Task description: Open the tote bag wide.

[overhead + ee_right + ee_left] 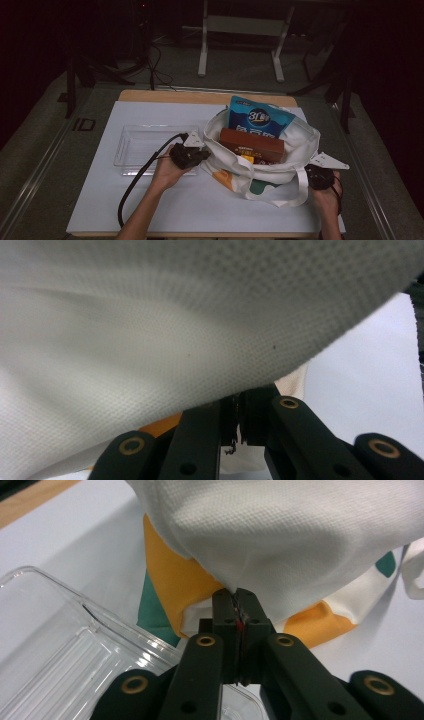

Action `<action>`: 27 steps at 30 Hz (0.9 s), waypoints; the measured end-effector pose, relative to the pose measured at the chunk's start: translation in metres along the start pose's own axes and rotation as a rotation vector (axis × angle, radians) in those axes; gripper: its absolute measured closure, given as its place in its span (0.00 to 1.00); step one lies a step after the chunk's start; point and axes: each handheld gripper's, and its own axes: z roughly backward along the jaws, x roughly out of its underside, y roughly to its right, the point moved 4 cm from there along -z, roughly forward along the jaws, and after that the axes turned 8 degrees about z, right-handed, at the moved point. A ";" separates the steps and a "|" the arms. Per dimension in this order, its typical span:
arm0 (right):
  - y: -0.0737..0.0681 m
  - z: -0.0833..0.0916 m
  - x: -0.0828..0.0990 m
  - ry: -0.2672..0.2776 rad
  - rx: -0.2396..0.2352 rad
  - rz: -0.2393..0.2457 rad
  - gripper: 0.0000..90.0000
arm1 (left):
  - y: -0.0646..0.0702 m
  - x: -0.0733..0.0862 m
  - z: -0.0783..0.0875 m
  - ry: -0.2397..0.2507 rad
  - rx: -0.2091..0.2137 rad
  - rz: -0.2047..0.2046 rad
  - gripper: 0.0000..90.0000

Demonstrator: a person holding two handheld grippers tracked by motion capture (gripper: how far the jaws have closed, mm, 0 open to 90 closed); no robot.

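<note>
Nearest me, the left gripper [196, 151] and right gripper [312, 174] each pinch the rim of the tote [300, 150], jaws closed on cloth, holding its mouth wide. The box [252, 142] and pouch [260, 120] remain inside. Behind, the tray [131, 150] sits empty, so I'd say unpacking has barely begun.
</note>
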 end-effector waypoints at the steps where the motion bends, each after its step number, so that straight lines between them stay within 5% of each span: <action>1: 0.000 0.000 0.000 0.001 0.000 0.003 0.97 | -0.001 0.000 0.002 0.003 -0.003 -0.003 0.91; 12: 0.000 0.002 -0.003 0.005 0.001 0.009 0.97 | -0.012 -0.008 0.034 0.086 -0.007 0.005 0.80; 20: 0.000 0.001 -0.003 0.002 -0.002 0.010 0.97 | -0.016 -0.017 0.044 0.135 0.003 0.018 0.77; 27: 0.001 0.001 -0.004 -0.003 -0.007 0.013 0.97 | -0.018 -0.028 0.040 0.126 0.013 0.001 0.76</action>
